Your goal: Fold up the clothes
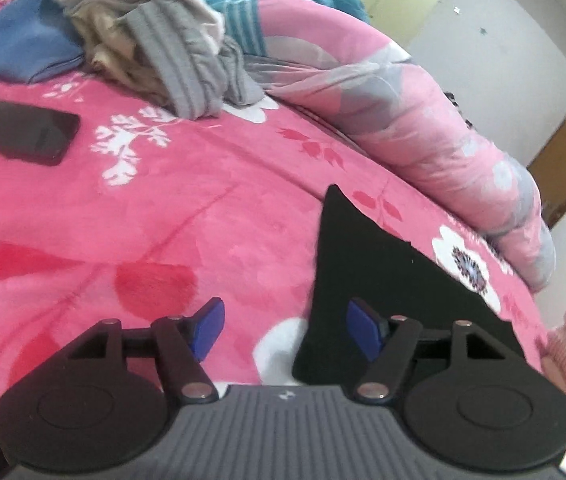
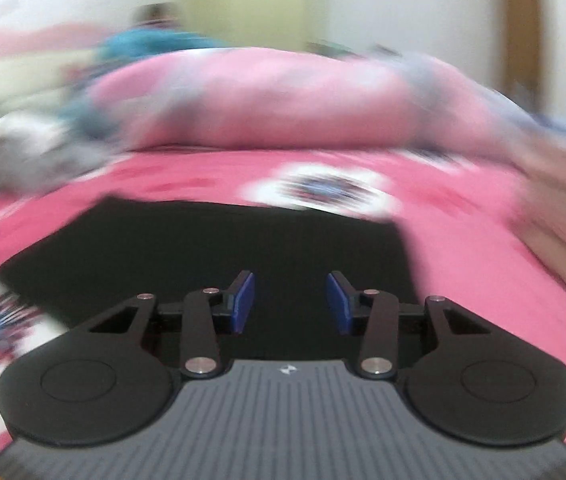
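A black garment [image 1: 367, 264] lies flat on the pink floral bed cover [image 1: 187, 216]; in the right wrist view it shows as a dark, roughly rectangular panel [image 2: 219, 248] directly ahead of the tool. The left gripper [image 1: 285, 330] hangs over the garment's left edge, jaws spread wide and holding nothing. The right gripper [image 2: 289, 302] sits above the garment's near portion, jaws likewise parted and empty.

Judgement: the step in hand appears to be taking hold of the cloth for a fold. Each tool should be lowered onto an edge or corner, gathering a single layer (not the bed cover beneath) before closing, and the two lifts kept level so the panel folds square.

A heap of unfolded clothes [image 1: 155, 44] waits at the far side, near a dark phone [image 1: 23, 132] and a rolled pink quilt [image 1: 423, 128].

Limits: the right wrist view is heavily motion-blurred; the garment's type, seams and near edge cannot be determined, and its lower part is hidden behind both tools.
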The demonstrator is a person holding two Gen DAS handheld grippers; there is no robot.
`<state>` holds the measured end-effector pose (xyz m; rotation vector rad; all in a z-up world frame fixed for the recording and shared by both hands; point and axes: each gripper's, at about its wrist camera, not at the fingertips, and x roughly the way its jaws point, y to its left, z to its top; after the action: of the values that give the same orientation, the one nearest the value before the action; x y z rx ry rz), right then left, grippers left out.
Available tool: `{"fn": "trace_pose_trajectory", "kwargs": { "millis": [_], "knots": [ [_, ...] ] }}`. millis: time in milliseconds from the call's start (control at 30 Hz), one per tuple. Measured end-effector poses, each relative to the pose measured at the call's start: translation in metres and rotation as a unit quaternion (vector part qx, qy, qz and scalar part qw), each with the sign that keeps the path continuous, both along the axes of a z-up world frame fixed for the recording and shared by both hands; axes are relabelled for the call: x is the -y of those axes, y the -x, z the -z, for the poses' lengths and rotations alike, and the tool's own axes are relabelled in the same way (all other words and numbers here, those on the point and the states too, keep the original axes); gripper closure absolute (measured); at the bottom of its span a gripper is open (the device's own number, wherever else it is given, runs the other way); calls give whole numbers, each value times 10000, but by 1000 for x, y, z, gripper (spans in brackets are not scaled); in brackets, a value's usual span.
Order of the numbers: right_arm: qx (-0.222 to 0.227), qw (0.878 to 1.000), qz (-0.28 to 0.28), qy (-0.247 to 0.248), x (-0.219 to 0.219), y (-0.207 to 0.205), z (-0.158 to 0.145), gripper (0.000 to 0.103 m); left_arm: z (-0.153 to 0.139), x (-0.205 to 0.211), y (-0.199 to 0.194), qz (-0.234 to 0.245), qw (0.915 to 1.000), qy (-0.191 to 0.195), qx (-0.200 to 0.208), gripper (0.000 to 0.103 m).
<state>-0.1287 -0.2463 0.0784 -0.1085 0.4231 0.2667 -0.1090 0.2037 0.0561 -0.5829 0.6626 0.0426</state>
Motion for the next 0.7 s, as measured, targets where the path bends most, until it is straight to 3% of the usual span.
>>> {"fn": "trace_pose_trajectory", "kwargs": {
  "millis": [100, 267, 400, 600, 700],
  "knots": [
    [221, 9926, -1080, 517, -59, 12, 3, 62, 1, -6, -2, -37, 9999, 125, -13, 34],
    [392, 9629, -2280, 1391, -143, 33, 16, 63, 3, -8, -5, 45, 9997, 240, 21, 35],
    [500, 9417, -2760, 1860, -194, 35, 24, 63, 6, -7, -8, 143, 9994, 322, 25, 36],
    [749, 9119, -3002, 2697, -234, 31, 42, 63, 13, -13, -16, 199, 9988, 452, 5, 37],
    [836, 9066, -3015, 2832, -242, 26, 46, 63, 16, -18, -19, 209, 9983, 544, -4, 37]
  ]
}}
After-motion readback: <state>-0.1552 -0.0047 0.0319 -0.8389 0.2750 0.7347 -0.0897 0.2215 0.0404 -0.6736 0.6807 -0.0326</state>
